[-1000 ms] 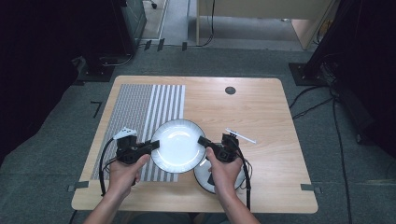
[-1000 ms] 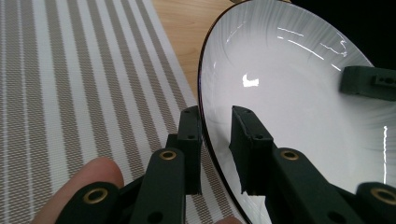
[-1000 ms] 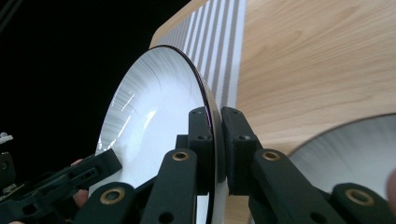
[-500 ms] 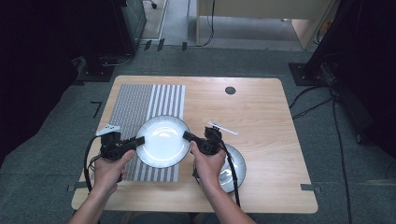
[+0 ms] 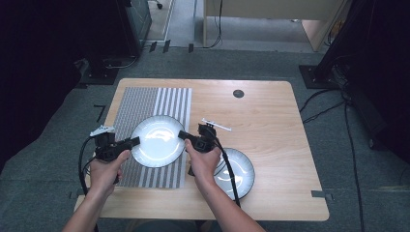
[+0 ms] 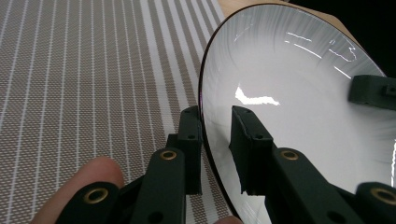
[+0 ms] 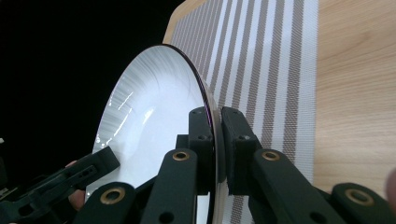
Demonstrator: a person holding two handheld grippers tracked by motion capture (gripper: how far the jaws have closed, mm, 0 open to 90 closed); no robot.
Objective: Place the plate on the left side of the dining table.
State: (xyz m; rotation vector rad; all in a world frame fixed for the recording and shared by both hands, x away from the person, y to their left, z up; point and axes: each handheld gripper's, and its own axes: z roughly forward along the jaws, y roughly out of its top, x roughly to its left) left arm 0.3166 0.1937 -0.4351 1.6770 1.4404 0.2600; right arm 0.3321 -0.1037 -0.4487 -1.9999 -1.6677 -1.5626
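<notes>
Two grippers share one load: the left gripper (image 5: 134,141) and the right gripper (image 5: 183,135) are each clamped on opposite edges of a white plate (image 5: 158,140), which hangs between them over the striped placemat (image 5: 140,104). In the left gripper view, its jaws pinch the plate's near rim, one pad under the dark edge and one on the glossy face (image 6: 299,107); the right gripper's jaw tip shows at the far rim. In the right gripper view, the jaws sit tight on either side of the thin rim (image 7: 212,116), with the mat's stripes running just past them.

Compared with a second ago, the plate has travelled sideways toward the left-hand side of the table. Then it hung near the table's middle, covering much of a second plate (image 5: 237,171); now that second plate lies uncovered on the bare wooden table (image 5: 270,111), just behind and outside the right hand (image 5: 203,159). Both grips look unchanged through the carry.

I judge this to mean the top plate has been lifted off a stack and brought over the mat, so the carry looks nearly finished; what remains is lowering it level onto the stripes and letting both sets of jaws part.
</notes>
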